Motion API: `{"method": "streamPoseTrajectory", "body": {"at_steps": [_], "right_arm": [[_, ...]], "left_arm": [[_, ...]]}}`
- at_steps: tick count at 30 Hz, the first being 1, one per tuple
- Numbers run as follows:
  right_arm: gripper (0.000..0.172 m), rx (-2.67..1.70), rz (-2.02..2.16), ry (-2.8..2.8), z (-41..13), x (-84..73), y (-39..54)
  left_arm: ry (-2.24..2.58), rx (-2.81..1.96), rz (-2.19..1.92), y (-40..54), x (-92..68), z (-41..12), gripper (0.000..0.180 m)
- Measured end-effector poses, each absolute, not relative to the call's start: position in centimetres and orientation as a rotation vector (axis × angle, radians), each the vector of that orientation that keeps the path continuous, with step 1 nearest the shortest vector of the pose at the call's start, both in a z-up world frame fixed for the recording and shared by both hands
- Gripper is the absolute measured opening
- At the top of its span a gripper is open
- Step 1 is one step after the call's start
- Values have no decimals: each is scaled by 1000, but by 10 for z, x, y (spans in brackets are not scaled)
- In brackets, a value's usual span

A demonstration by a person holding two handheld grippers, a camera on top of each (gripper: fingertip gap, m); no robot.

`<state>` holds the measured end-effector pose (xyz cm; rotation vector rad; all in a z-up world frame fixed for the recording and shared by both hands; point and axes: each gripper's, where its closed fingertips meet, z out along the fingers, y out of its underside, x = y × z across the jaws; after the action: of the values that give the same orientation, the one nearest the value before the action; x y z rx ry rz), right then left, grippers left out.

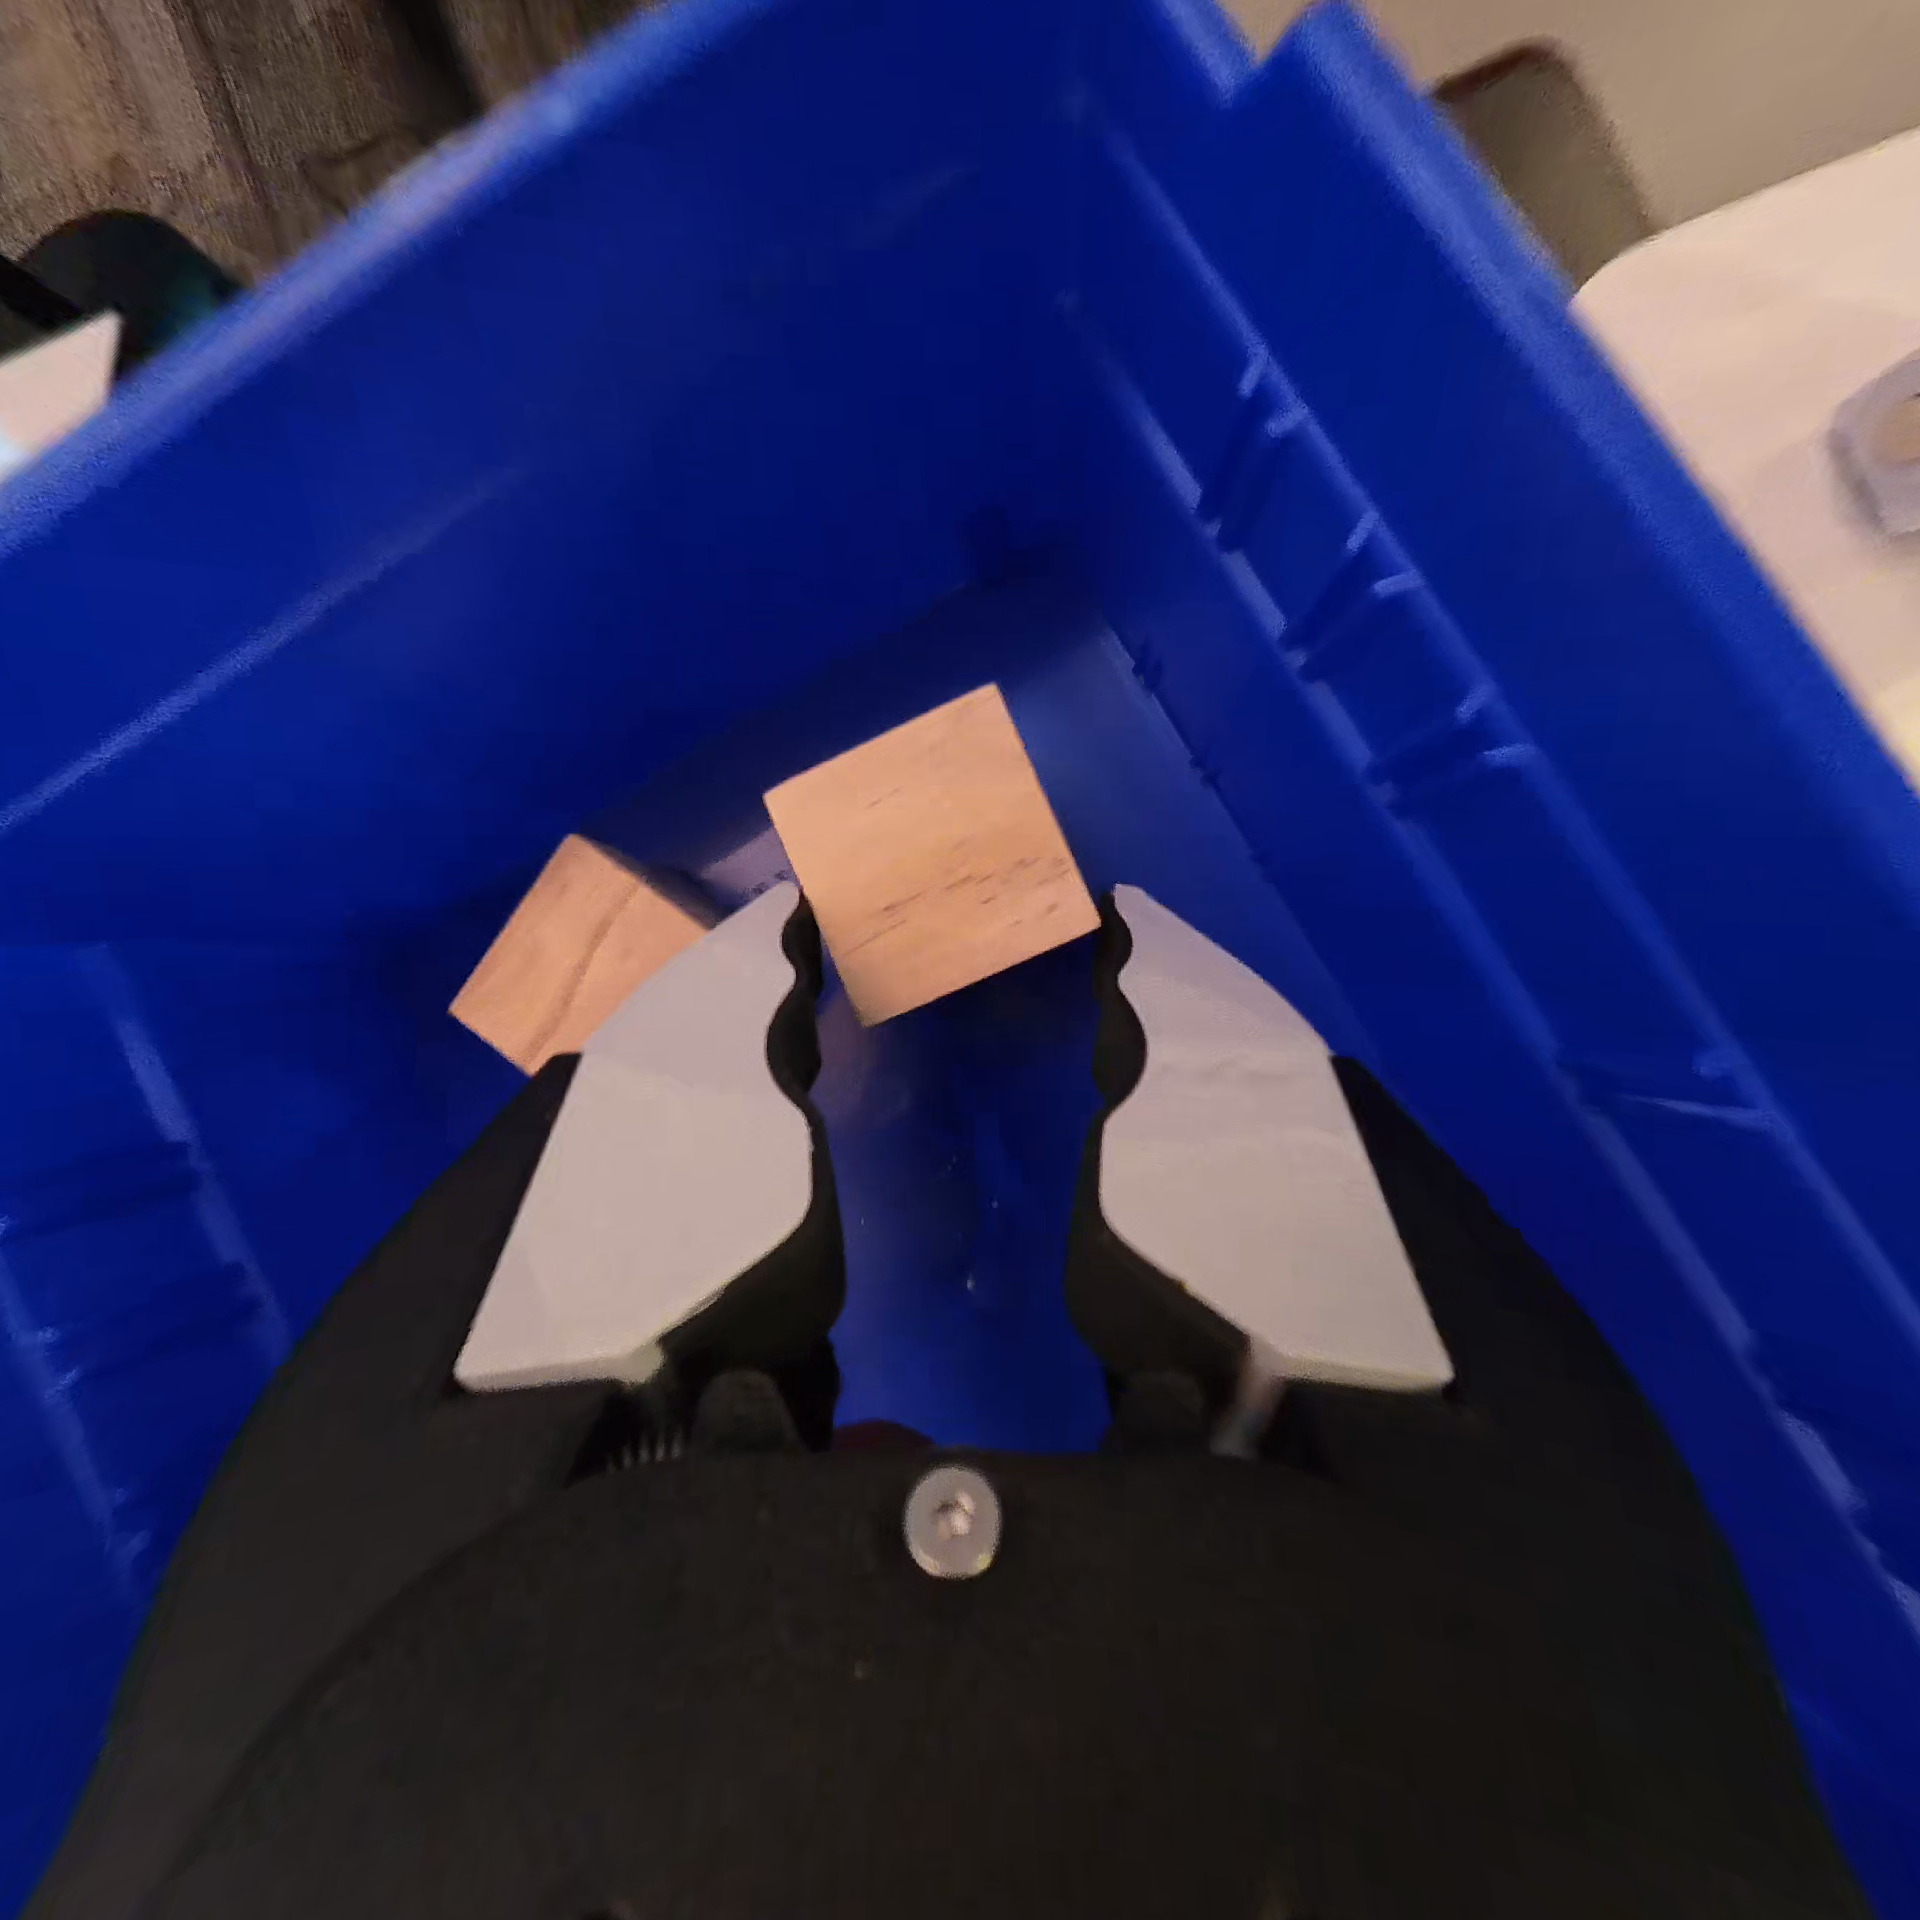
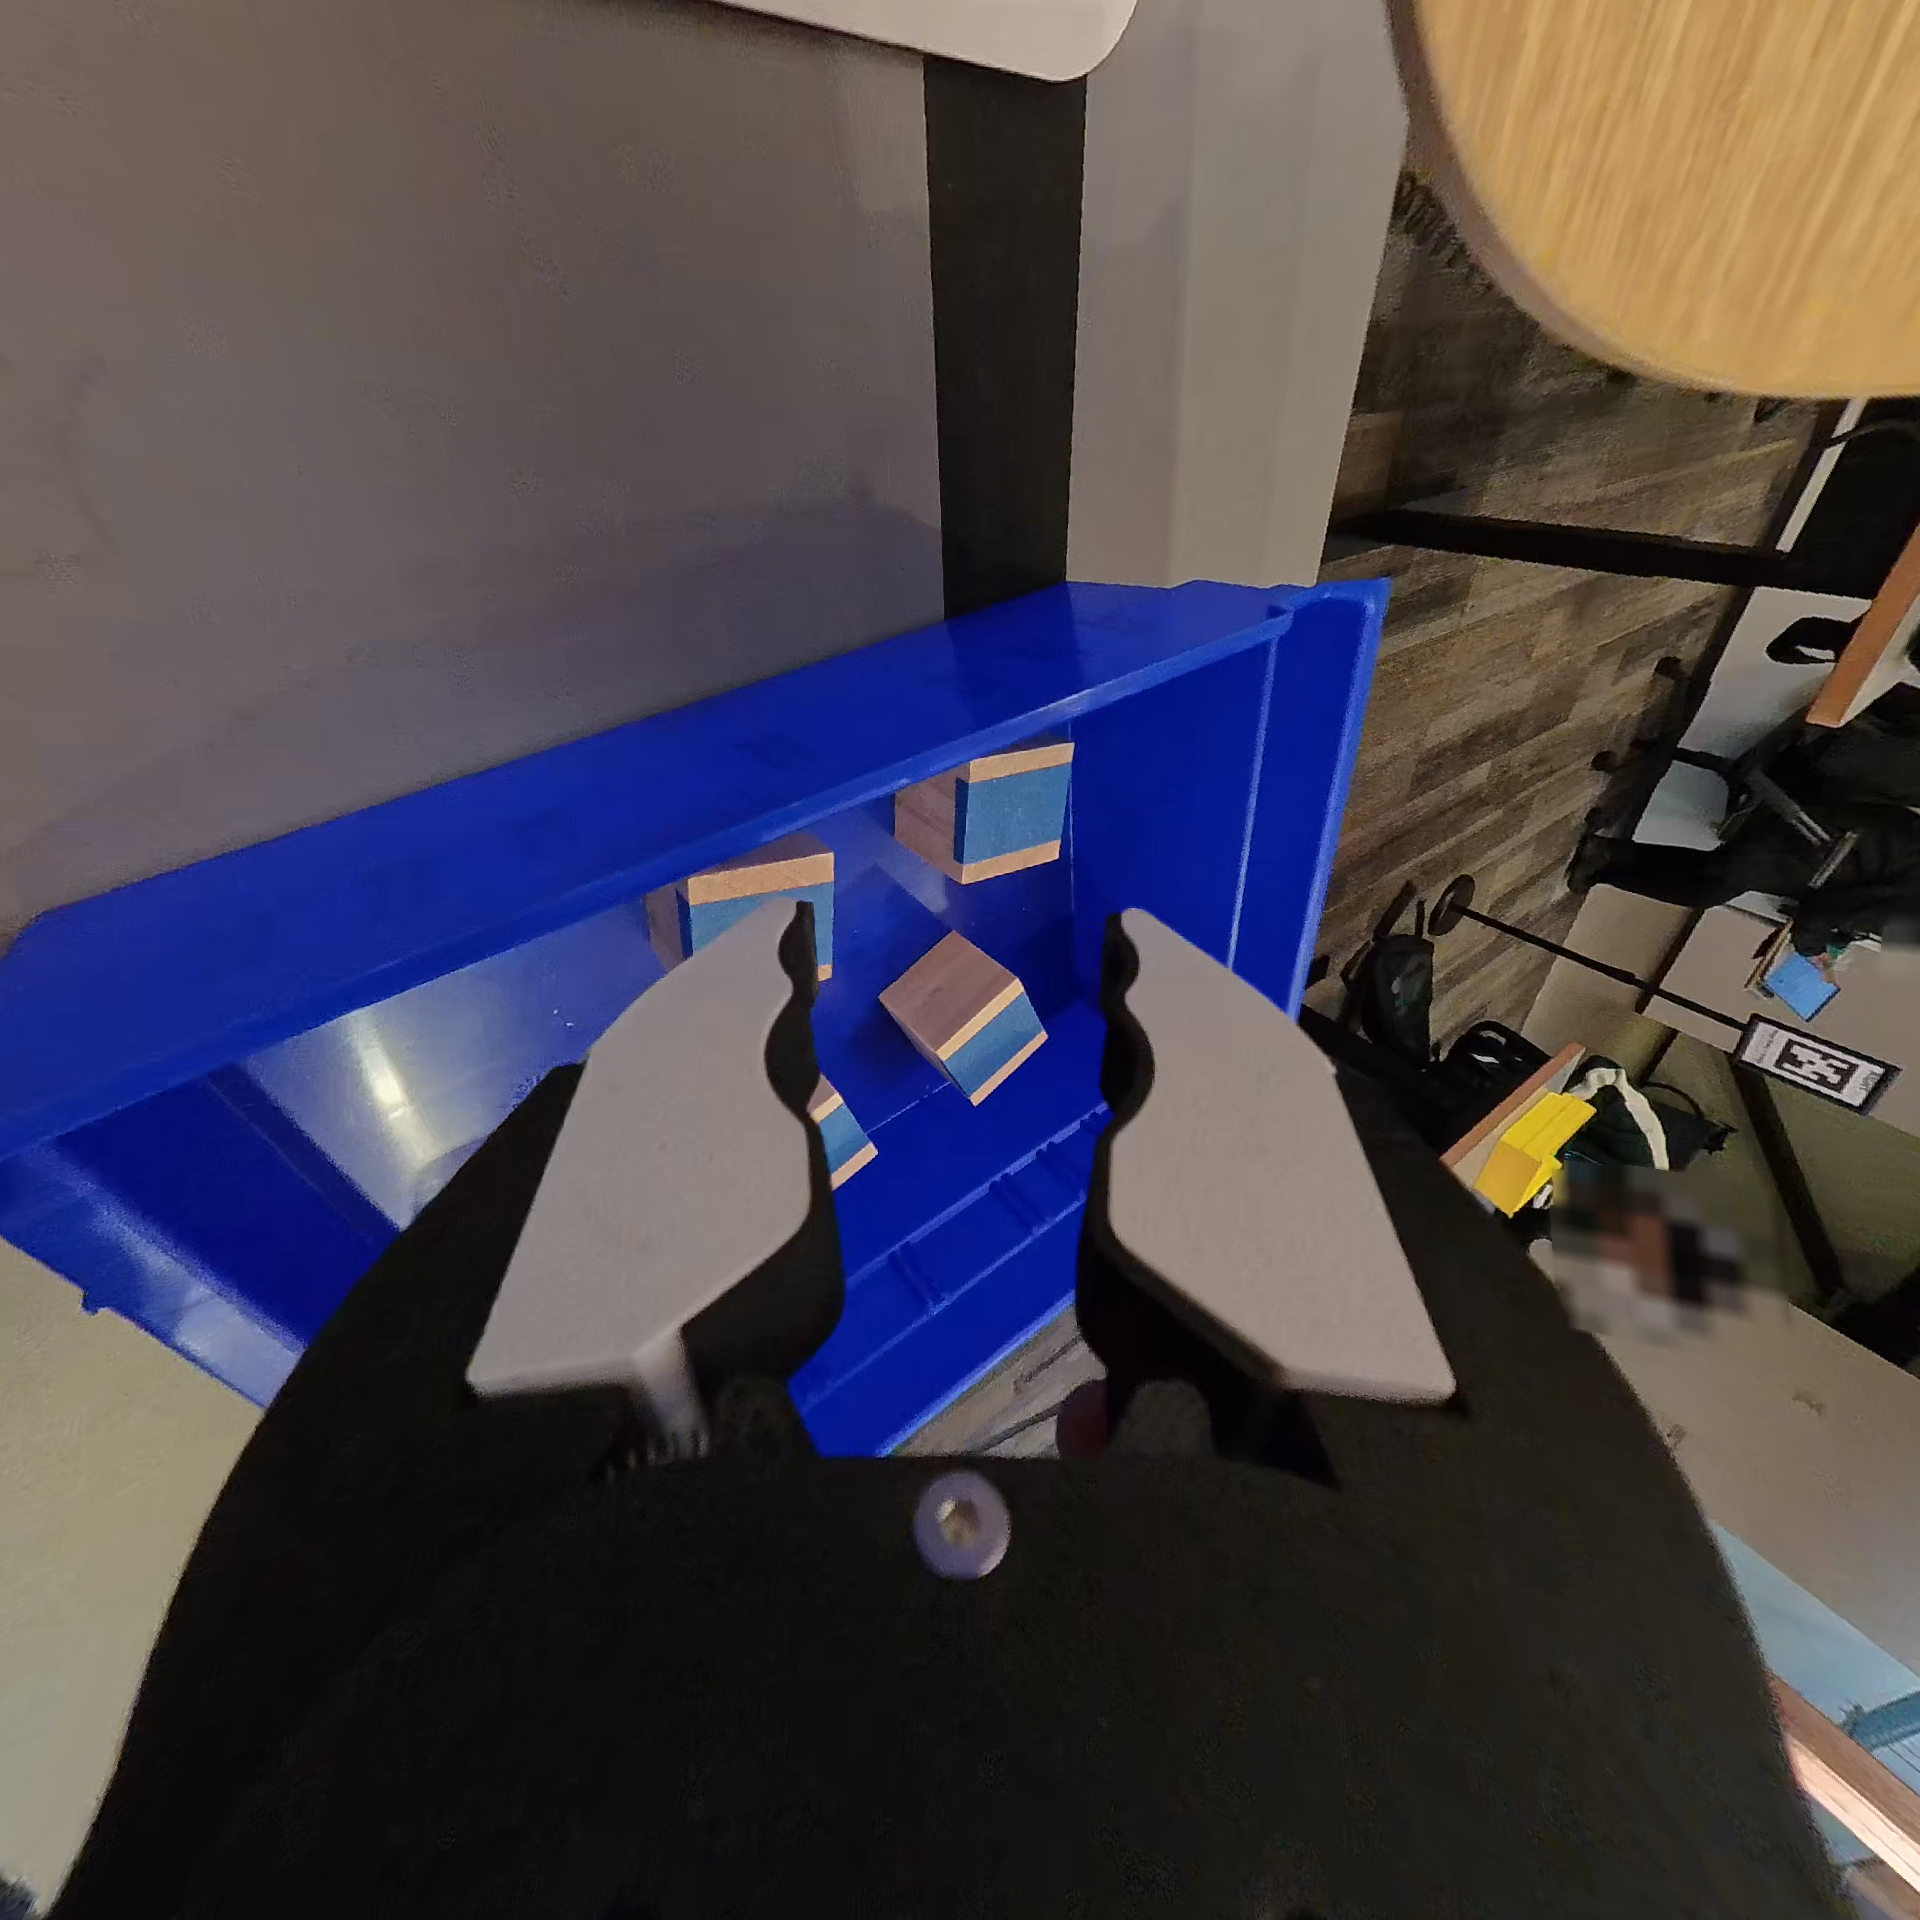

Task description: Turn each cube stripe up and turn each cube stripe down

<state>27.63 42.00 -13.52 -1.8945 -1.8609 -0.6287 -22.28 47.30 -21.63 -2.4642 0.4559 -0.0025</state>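
Left tool (image 1: 956, 904) reaches down into a blue bin (image 1: 623, 520), and its two tips sit against opposite sides of a plain wooden cube (image 1: 930, 852), which it appears to grip near the cube's lower corners; the cube is tilted and shows only bare wood. A second wooden cube (image 1: 551, 961) lies just to the left, partly behind the left finger, close to the bin wall. This view is blurred and shows no blue stripe on either cube.

Right tool (image 2: 956, 925) hangs outside and above another blue bin (image 2: 520, 862), jaws parted and nothing between them. Only this view shows striped faces: one cube (image 2: 987, 810) near the bin's far corner, one cube (image 2: 764, 894) half hidden by the left fingertip, one tilted cube (image 2: 961, 1013) seen between the fingers but well beyond them, and a further cube (image 2: 842, 1132) peeking out beside the left finger. Each carries a blue band edged by wood.

Neither view shows the other tool.

The bin in the right view rests on a pale grey surface (image 2: 416, 416) crossed by a black bar (image 2: 1003, 312). Beyond lie wood-plank flooring (image 2: 1507, 727), a round wooden tabletop (image 2: 1683, 187), dark bags and a yellow block (image 2: 1527, 1153). The left view shows a white surface (image 1: 1766, 416) beside its bin.
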Motion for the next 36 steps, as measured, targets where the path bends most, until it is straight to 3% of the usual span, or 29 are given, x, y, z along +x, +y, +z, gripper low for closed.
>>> {"method": "streamPoseTrajectory", "body": {"at_steps": [11,16,21,27,36], "right_arm": [[58,-1445,-480,-1623,-49,195,402],[57,-1197,-196,-1488,-12,126,360],[64,-1002,-150,-1406,0,88,333],[53,-540,-753,-1323,10,80,322],[59,-430,-789,-1406,-4,70,306]], "left_arm": [[446,-1799,-785,424,-166,-33,50],[592,-1539,-1088,381,-102,20,50],[729,-1455,-1332,342,-30,28,50],[852,-1538,-1552,309,38,1,49],[829,-1582,-1712,299,59,-14,49]]}}
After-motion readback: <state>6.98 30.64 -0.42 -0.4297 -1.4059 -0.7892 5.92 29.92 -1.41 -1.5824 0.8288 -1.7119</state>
